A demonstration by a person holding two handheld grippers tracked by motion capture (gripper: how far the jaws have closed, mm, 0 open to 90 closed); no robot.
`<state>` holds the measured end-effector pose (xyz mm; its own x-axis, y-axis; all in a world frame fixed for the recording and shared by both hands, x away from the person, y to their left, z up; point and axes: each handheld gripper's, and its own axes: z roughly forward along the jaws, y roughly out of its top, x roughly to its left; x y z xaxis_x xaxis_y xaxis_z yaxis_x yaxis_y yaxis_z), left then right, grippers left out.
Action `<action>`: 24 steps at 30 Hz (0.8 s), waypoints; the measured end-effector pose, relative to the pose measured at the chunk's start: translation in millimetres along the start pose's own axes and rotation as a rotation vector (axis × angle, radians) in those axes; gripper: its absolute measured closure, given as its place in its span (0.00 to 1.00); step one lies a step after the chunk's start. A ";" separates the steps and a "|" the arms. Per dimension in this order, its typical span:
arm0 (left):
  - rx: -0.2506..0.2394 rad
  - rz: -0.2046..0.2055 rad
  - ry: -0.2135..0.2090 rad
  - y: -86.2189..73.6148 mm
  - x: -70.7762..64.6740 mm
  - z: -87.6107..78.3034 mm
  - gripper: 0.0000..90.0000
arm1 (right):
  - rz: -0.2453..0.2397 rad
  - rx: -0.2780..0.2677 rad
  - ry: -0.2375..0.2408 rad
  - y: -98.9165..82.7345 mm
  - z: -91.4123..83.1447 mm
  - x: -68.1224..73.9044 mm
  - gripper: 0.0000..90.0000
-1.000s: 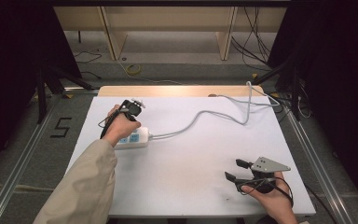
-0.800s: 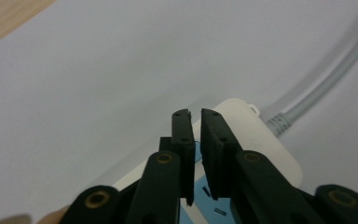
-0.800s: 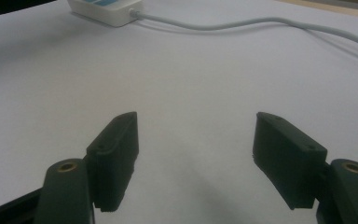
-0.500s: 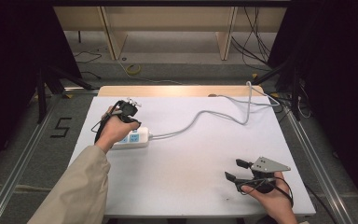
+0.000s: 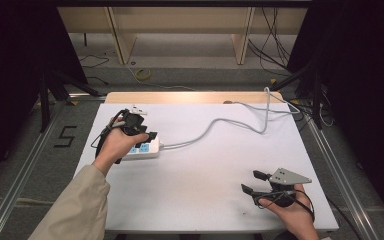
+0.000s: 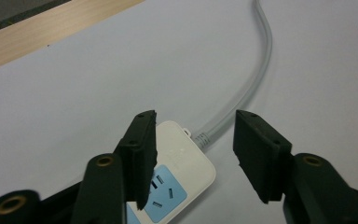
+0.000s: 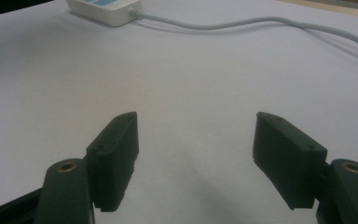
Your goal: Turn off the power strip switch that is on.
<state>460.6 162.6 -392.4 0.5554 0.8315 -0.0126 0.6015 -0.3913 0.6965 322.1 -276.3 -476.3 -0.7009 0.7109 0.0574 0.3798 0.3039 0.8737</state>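
**Power strip set down at the left of the counter, left tongs letting go**

The white power strip (image 5: 142,147) lies flat on the white counter (image 5: 205,200), toward the left and a little past the middle in depth. Its grey cable (image 5: 220,122) runs right and away in a loose curve to the far right edge. The left tongs (image 5: 145,131) hang just above the strip's cable end. In the left gripper view their jaws have just been opening and now stand apart, one over the strip's corner, the other over bare counter beside the cable, with no pad pressing on the strip (image 6: 177,172). By the look of it, the placing or shifting of the strip is done and the release is nearly complete.

The right tongs (image 5: 250,182) rest low near the right front corner of the counter, well apart from the strip, jaws wide apart with nothing between them. Nothing is plugged into the blue socket face (image 6: 163,191). What seems left is for the left hand to draw clear of the strip.
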 end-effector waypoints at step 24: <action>-0.078 0.123 -0.016 -33.3 -35.5 -19.6 0.25 | 0.002 -0.001 -0.002 -0.2 -0.7 -0.5 0.36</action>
<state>409.6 153.8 -401.0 0.6314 0.7727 0.0656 0.4822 -0.4574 0.7472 322.0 -277.1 -476.1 -0.6992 0.7126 0.0585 0.3806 0.3017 0.8741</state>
